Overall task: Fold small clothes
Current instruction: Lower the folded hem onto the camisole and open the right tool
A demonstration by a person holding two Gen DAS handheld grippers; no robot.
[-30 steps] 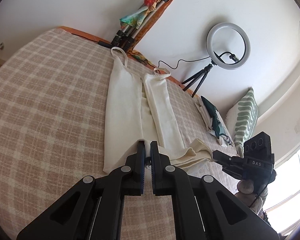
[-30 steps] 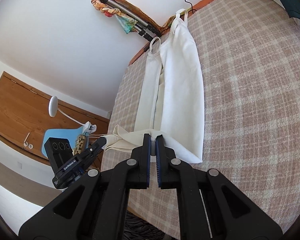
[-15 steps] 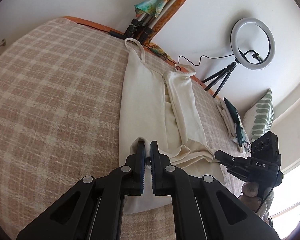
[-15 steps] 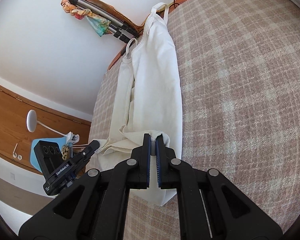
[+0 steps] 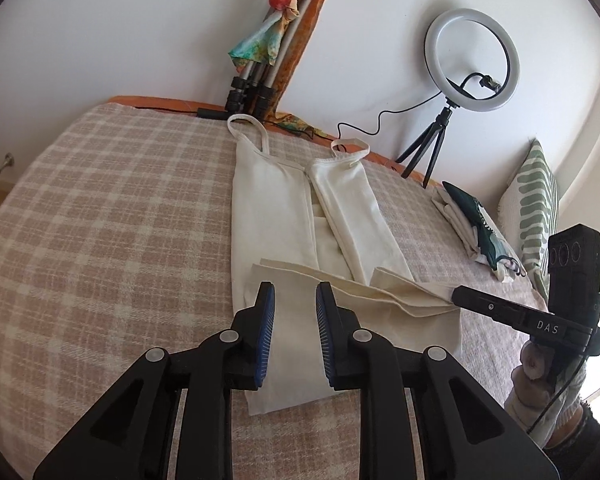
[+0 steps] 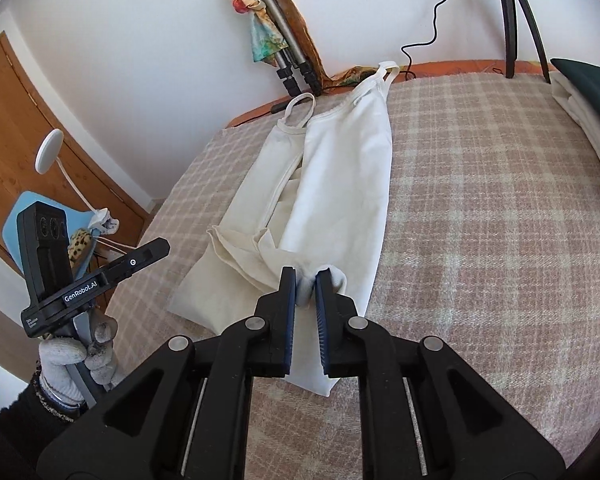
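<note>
A ring light point(image 5: 471, 60) on its tripod and a scarf-wrapped tripod point(image 5: 268, 52) stand behind the bed point(image 5: 100, 240), with folded clothes point(image 5: 476, 228) and a striped pillow point(image 5: 536, 204) further along. "DAS" and "GenRobot.AI" show on the grippers. The cream camisole point(image 5: 300, 216) lies lengthwise on the plaid blanket. The left gripper point(image 5: 295, 300) jaws are parted, holding nothing, above the hem. The right gripper point(image 6: 305, 284) jaws pinch a bunched hem fold.

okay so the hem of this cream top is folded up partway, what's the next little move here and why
Probably open the right gripper and let go. The left gripper already stands open over the cream top, whose hem lies folded up on the plaid blanket; only the right one pinches a bunch of hem.
</note>
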